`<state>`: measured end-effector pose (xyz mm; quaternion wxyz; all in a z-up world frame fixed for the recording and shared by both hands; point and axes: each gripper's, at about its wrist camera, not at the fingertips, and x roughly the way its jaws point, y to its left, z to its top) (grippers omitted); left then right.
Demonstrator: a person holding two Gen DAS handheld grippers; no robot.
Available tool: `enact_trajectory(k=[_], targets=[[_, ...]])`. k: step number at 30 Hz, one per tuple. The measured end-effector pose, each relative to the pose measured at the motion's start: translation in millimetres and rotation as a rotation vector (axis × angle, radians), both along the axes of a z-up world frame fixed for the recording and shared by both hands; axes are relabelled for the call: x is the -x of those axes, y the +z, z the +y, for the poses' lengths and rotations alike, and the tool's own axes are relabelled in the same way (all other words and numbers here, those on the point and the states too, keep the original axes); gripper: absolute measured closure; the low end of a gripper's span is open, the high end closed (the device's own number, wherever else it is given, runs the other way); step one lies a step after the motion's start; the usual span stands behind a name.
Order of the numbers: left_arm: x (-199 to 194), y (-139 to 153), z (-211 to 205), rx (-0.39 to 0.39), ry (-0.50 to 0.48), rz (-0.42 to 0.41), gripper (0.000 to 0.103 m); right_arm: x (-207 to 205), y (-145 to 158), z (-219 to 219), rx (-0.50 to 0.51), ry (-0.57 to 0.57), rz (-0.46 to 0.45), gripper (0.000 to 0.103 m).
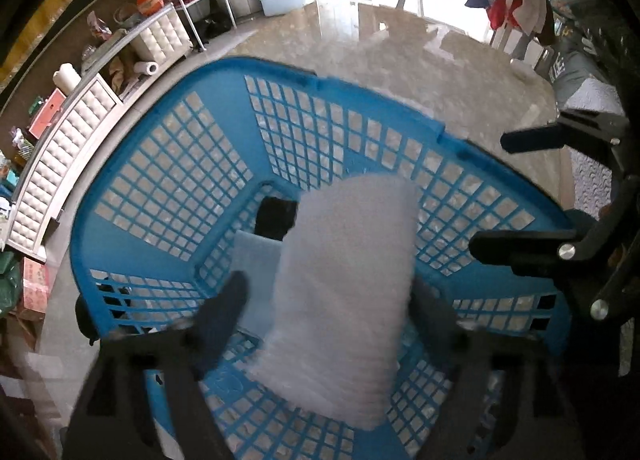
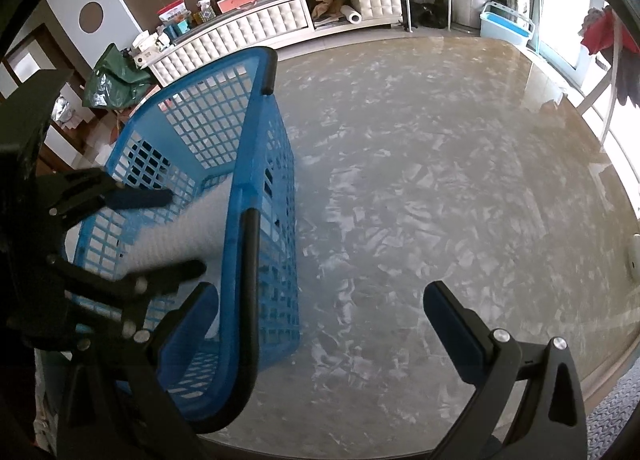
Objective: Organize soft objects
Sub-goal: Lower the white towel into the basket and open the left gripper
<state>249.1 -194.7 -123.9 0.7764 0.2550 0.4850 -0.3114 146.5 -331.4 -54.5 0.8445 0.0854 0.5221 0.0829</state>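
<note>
Fingers first: the left gripper (image 1: 332, 308) is standing wide, its fingertips (image 1: 228, 296) sitting either side of the white foam sheet (image 1: 344, 280) with a gap showing on the 9 o'clock side, so the pads are not pressing. On the 3 o'clock side the sheet's edge is blurring into the finger; contact there is unclear. The sheet is lying tilted inside the blue basket (image 1: 160, 164), upper end leaning toward 12 o'clock against the mesh wall, lower end near the basket floor. A pale blue pad (image 1: 256, 252) is lying flat on the floor at 9 o'clock of the sheet, and a black item (image 1: 276, 216) is sitting just beyond it toward 11 o'clock.

The right gripper (image 2: 320, 316) is hovering wide and empty, one finger over the basket's black handle (image 2: 250, 320), the other over the bare glass tabletop (image 2: 440, 180). From that view the basket is at 9 o'clock and the sheet is showing behind its near wall.
</note>
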Motion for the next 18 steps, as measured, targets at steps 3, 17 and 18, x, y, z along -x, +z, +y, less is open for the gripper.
enact_trajectory(k=[3,17,18], targets=[[1,7,3,0.015,0.007,-0.013,0.017,2,2,0,-0.004,-0.002,-0.005,0.000],[19,51,44,0.094,0.116,-0.057,0.011,14,25,3,0.012,-0.011,-0.056,0.000],[21,54,48,0.108,0.124,-0.056,0.011,15,26,5,0.013,-0.009,-0.060,0.000]])
